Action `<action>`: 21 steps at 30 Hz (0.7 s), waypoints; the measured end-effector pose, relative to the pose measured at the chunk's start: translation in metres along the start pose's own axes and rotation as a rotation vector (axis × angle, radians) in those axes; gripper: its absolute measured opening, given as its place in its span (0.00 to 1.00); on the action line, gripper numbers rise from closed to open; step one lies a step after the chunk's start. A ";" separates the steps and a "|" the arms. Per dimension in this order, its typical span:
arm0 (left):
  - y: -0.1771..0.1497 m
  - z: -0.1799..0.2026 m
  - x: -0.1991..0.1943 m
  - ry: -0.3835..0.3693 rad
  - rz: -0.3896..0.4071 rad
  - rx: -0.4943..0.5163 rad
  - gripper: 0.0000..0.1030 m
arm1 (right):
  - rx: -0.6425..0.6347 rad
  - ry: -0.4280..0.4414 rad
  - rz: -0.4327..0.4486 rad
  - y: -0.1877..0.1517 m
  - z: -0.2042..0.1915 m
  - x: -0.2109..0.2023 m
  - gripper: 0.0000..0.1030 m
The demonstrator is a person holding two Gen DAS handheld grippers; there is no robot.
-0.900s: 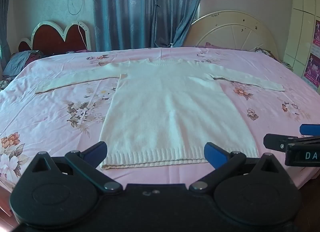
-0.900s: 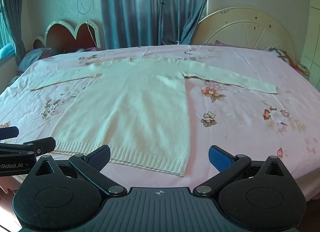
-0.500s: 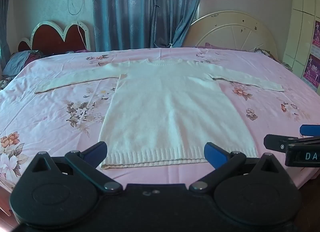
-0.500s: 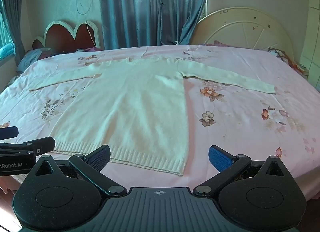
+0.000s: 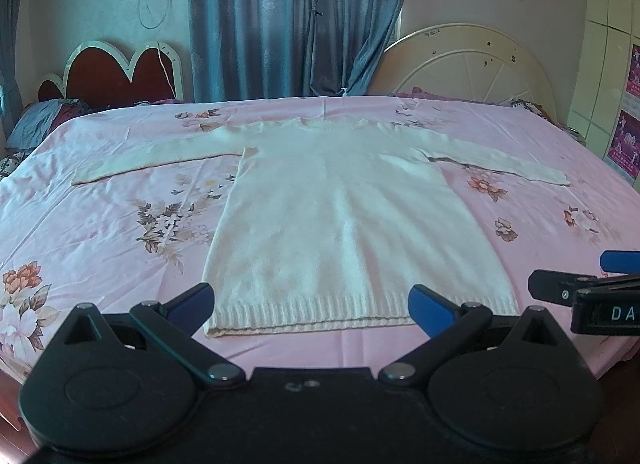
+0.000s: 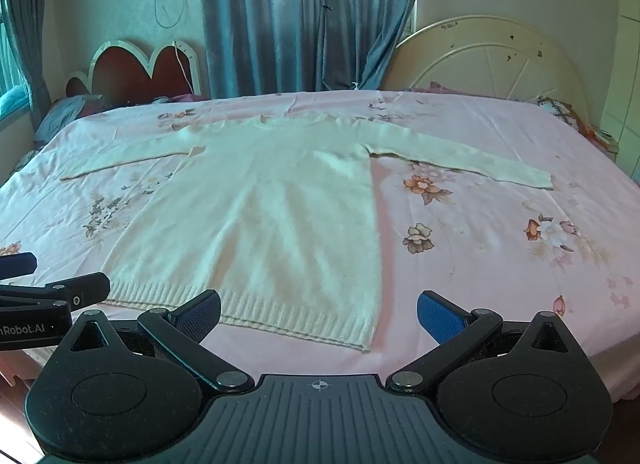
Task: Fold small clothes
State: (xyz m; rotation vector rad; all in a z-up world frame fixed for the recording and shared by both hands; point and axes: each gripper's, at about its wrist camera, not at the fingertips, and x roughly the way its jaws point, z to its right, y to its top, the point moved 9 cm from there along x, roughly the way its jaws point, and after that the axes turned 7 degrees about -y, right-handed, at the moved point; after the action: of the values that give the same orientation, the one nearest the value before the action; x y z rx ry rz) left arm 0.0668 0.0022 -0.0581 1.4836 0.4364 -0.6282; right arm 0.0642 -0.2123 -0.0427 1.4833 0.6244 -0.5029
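Note:
A cream long-sleeved knit sweater (image 5: 344,216) lies flat and face up on the pink floral bed, both sleeves spread out sideways, ribbed hem nearest me. It also shows in the right wrist view (image 6: 264,216). My left gripper (image 5: 312,304) is open and empty, hovering just short of the hem's middle. My right gripper (image 6: 318,314) is open and empty, in front of the hem's right corner. Each gripper shows at the edge of the other's view.
The bed sheet (image 5: 100,232) is pink with flower prints. A red heart-shaped headboard (image 5: 116,76) and a cream round headboard (image 5: 472,64) stand behind, with blue curtains (image 5: 296,20) between. A wardrobe (image 5: 612,64) is at the right.

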 end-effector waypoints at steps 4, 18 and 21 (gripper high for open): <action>0.001 -0.003 -0.001 -0.003 0.000 -0.007 1.00 | -0.001 -0.002 -0.001 0.000 0.000 0.000 1.00; 0.003 -0.008 0.005 -0.001 -0.001 -0.010 1.00 | -0.003 -0.003 -0.004 0.003 -0.004 0.005 1.00; 0.006 -0.011 0.008 0.006 0.004 -0.008 1.00 | -0.002 -0.009 0.000 0.009 -0.003 0.012 1.00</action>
State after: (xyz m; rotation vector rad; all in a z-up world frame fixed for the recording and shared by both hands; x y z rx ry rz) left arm 0.0780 0.0124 -0.0590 1.4790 0.4401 -0.6189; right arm 0.0782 -0.2078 -0.0438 1.4788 0.6180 -0.5085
